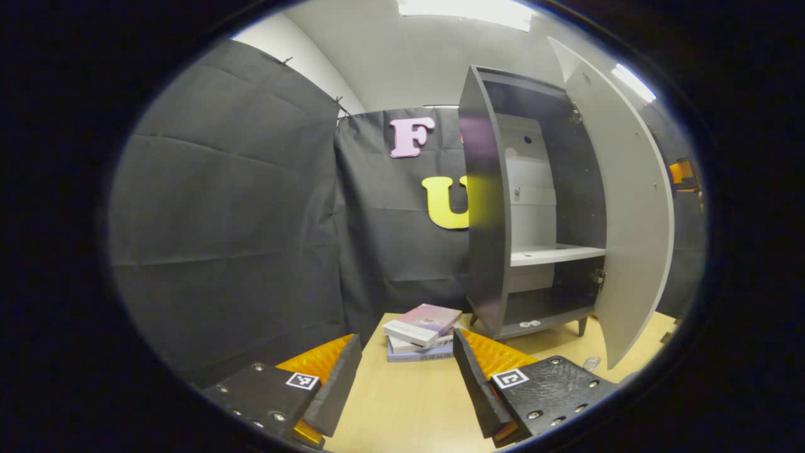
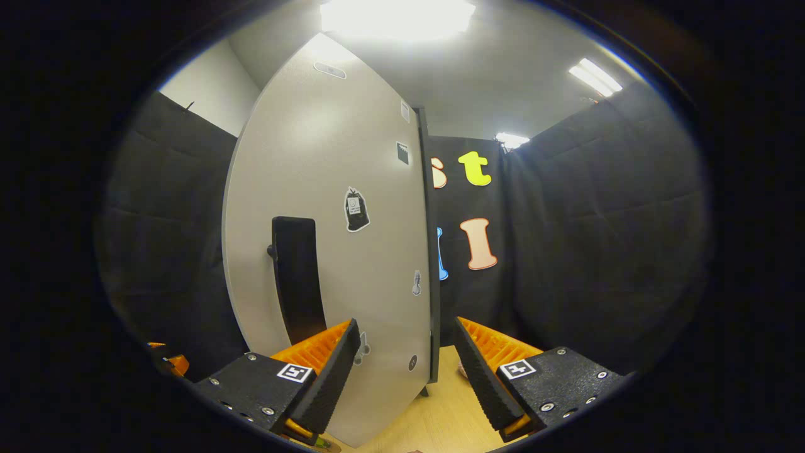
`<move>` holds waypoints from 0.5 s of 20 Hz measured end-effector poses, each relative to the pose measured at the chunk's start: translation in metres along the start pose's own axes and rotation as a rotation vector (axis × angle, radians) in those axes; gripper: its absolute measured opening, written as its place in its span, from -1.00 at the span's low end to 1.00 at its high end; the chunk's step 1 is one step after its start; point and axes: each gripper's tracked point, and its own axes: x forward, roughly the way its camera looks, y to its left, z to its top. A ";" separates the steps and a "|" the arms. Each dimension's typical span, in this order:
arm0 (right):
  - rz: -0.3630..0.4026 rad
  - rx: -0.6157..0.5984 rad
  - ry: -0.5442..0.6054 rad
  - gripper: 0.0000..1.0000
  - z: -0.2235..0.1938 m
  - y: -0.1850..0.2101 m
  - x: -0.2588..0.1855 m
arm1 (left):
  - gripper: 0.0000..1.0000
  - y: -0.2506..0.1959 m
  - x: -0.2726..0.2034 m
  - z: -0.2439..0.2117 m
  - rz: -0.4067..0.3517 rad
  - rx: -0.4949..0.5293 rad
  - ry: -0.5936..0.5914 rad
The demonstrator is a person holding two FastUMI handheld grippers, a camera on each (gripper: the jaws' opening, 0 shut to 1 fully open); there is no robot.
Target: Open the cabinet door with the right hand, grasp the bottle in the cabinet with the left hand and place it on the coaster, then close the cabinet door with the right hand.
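Cabinet (image 1: 534,207): stands on the wooden table (image 1: 402,402), its inside open to the left gripper view, with one pale shelf (image 1: 553,253) across the middle
Cabinet door (image 1: 629,207): swung wide open to the right of the cabinet; in the right gripper view its pale outer face (image 2: 339,251) shows up close, with a dark handle (image 2: 297,277) and a few small stickers
Bottle: only a small clear thing (image 1: 591,362) shows on the table by the door's lower edge; I cannot tell whether it is the bottle
Books (image 1: 421,340): a small stack on the table, left of the cabinet's foot
Left gripper (image 1: 407,377): fingers spread apart, nothing between them, above the table
Right gripper (image 2: 407,371): fingers spread apart, holding nothing, just in front of the door's lower edge
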 end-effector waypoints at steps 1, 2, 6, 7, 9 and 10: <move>0.008 0.003 0.002 0.84 0.000 0.007 0.003 | 0.68 0.007 -0.001 -0.001 0.009 -0.002 0.002; 0.018 0.007 0.005 0.85 0.000 0.014 0.006 | 0.68 0.014 -0.003 -0.003 0.018 -0.005 0.003; 0.071 0.014 0.013 0.87 -0.001 0.042 0.025 | 0.60 0.034 -0.006 -0.010 0.046 -0.013 0.013; 0.082 0.010 0.015 0.88 -0.002 0.048 0.029 | 0.60 0.036 -0.007 -0.011 0.050 -0.014 0.015; 0.097 0.002 0.019 0.87 -0.006 0.057 0.034 | 0.60 0.044 -0.013 -0.010 0.056 -0.017 0.016; 0.103 0.003 0.021 0.87 -0.007 0.060 0.035 | 0.60 0.047 -0.014 -0.009 0.059 -0.019 0.016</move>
